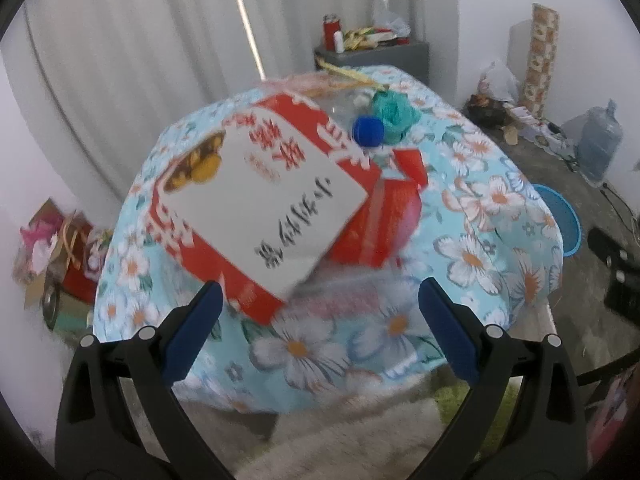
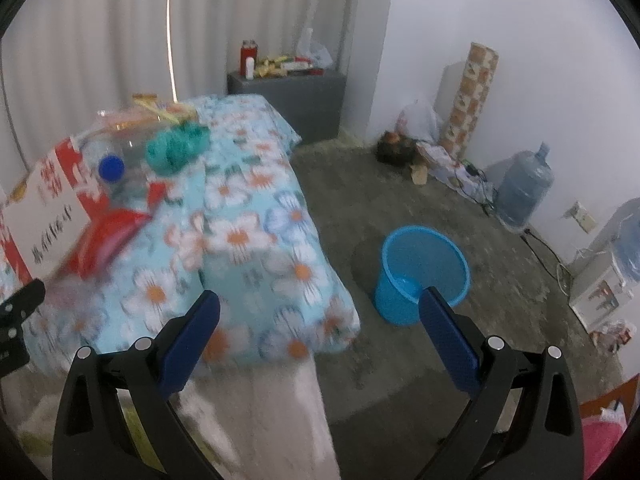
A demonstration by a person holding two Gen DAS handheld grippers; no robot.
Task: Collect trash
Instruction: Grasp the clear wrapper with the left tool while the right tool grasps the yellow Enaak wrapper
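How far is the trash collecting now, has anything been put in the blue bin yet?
Nothing looks done: the blue bin seems nearly empty. Both claws, left and right, are open and hold nothing. The red box, plastic bottle and green bundle remain on the table.

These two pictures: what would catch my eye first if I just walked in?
Probably the big red and white box lying on the flowered tablecloth, with a clear bottle's blue cap and a teal bundle just behind it. Next, the bright blue bucket standing on the grey floor to the right of the table. Both the left gripper and the right gripper are open and hold nothing.
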